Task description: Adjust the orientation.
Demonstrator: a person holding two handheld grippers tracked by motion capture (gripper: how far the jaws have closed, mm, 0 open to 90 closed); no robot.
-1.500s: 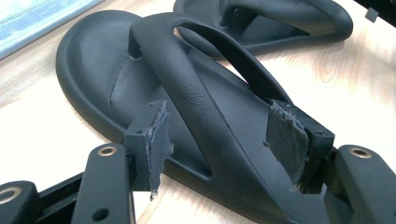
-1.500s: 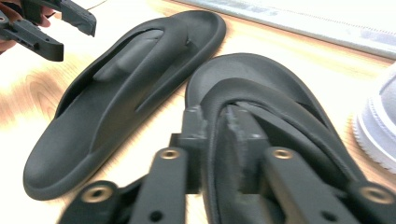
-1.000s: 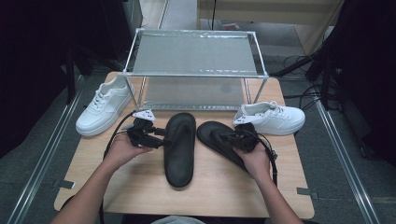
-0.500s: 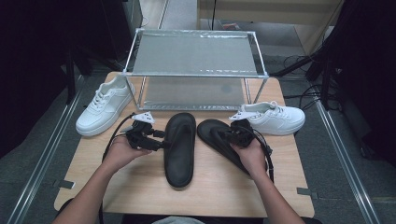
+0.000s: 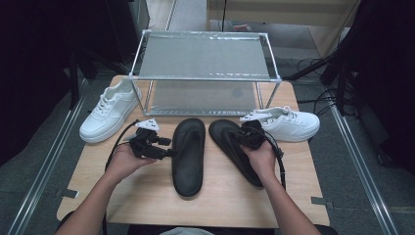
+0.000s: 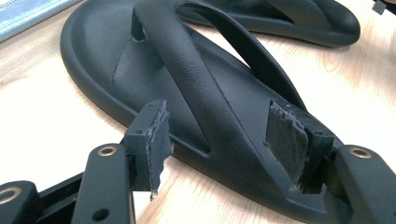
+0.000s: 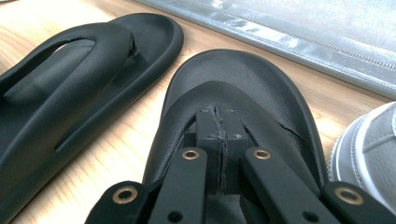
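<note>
Found the right gripper shifted a little toward the toe of the right sandal since the earlier frame. Noted no such shift in the left gripper, nor in either sandal on the worktop.

Saw the right gripper's jaws pressed together in the right gripper view, set down on the strap of the right sandal with nothing visibly caught between them. Saw the left gripper's jaws standing apart, straddling the strap root and near rim of the left sandal (pads frayed, one peeling at its edge).

Judged the risks as follows:
- With the right jaws together on top of the strap, could only push — might skid off the smooth strap, or shove the sandal toward the white sneaker just beside it.
- Closing the left jaws as placed might catch the sole rim along with the strap, or slip on the worn pads — dragging the left sandal askew against its mate.
- Lifting either one carelessly might knock the rack just behind.

Read no brand, label or writing on the sandals, the sneakers (the other at the left) or the rack.
</note>
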